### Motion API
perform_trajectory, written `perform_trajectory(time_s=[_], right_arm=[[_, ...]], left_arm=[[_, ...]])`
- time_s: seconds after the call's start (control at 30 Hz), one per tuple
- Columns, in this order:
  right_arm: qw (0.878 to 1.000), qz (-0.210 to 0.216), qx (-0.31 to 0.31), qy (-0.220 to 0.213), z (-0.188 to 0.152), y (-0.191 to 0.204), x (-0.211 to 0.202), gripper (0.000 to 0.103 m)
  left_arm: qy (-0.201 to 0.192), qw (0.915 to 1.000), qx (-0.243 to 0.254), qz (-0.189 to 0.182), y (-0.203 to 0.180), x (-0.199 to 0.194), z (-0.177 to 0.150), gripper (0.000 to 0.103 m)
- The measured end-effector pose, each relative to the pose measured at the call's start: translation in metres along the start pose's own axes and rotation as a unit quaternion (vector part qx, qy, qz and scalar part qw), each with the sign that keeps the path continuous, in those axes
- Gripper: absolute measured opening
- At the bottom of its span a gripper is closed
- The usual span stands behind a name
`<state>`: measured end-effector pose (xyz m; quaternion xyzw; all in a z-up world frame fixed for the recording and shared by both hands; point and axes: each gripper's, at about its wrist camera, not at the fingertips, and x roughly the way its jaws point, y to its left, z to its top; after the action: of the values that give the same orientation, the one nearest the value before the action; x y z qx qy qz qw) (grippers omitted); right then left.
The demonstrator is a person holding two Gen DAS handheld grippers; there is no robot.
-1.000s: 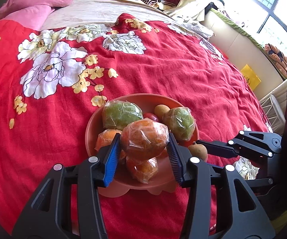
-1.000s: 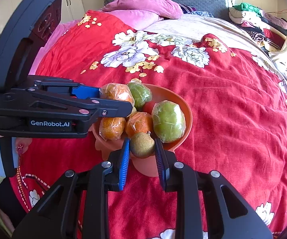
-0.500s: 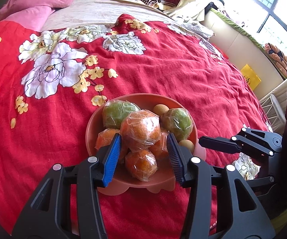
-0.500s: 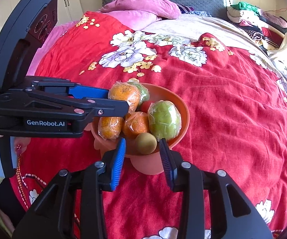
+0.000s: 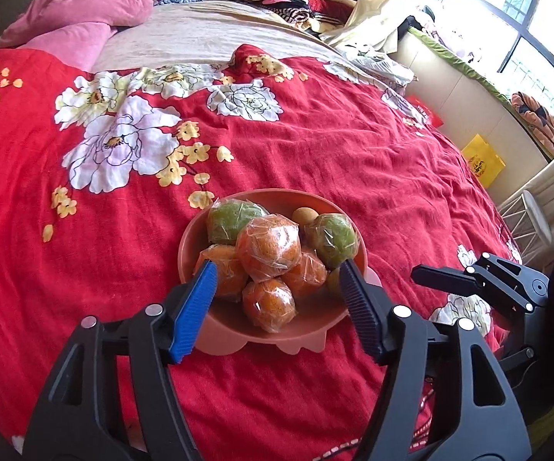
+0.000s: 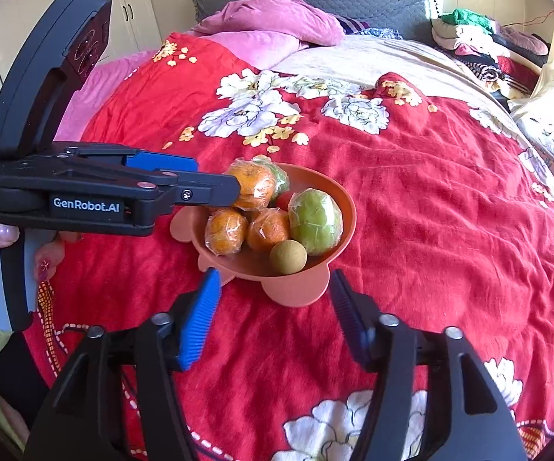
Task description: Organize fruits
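A: So, where did your right gripper (image 6: 273, 307) stand just then?

B: Nearest you, its jaws had just been opening and stood apart with nothing between them. The small brown fruit (image 6: 288, 256) lay just ahead of the fingertips, resting at the near rim of the footed orange bowl (image 6: 338, 196) on the red floral bedspread (image 6: 450, 230).

A: And your left gripper (image 5: 277, 292)?

B: Its jaws had also just been opening, both pads clear of the wrapped orange (image 5: 268, 247) on top of the pile. Your left looked the nearer one to that pile; the wrapped green fruits (image 5: 334, 236) sat farther back.
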<state>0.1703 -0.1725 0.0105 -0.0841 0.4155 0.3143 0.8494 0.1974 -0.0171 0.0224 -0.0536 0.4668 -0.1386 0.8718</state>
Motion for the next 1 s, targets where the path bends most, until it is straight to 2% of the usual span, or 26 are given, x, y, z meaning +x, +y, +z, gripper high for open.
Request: perform_trajectory(time_s=[0.1, 0.17, 0.2, 0.47, 0.77, 1.0], right_arm=[[1.000, -0.006, -0.001, -0.005, -0.002, 0.003, -0.009, 0.072], [1.000, -0.010, -0.003, -0.009, -0.004, 0.005, -0.014, 0.073], [1.000, -0.014, -0.002, -0.010, -0.005, 0.005, -0.017, 0.079], [0.999, -0.029, 0.008, -0.023, -0.014, 0.007, -0.036, 0.089], [0.999, -0.045, 0.003, -0.024, -0.026, 0.016, -0.050, 0.097], [0.999, -0.049, 0.003, -0.021, -0.039, 0.019, -0.056, 0.098]], left_arm=[[-0.008, 1.0000, 0.000, 0.004, -0.002, -0.011, -0.004, 0.071], [-0.012, 0.9999, 0.000, 0.005, -0.003, -0.018, -0.008, 0.077], [-0.013, 0.9999, 0.001, 0.008, -0.003, -0.021, -0.010, 0.080], [-0.022, 0.9994, -0.008, 0.025, -0.001, -0.042, -0.031, 0.093], [-0.031, 0.9977, -0.036, 0.048, -0.002, -0.059, -0.066, 0.093], [-0.015, 0.9969, -0.058, 0.052, 0.000, -0.058, -0.098, 0.093]])
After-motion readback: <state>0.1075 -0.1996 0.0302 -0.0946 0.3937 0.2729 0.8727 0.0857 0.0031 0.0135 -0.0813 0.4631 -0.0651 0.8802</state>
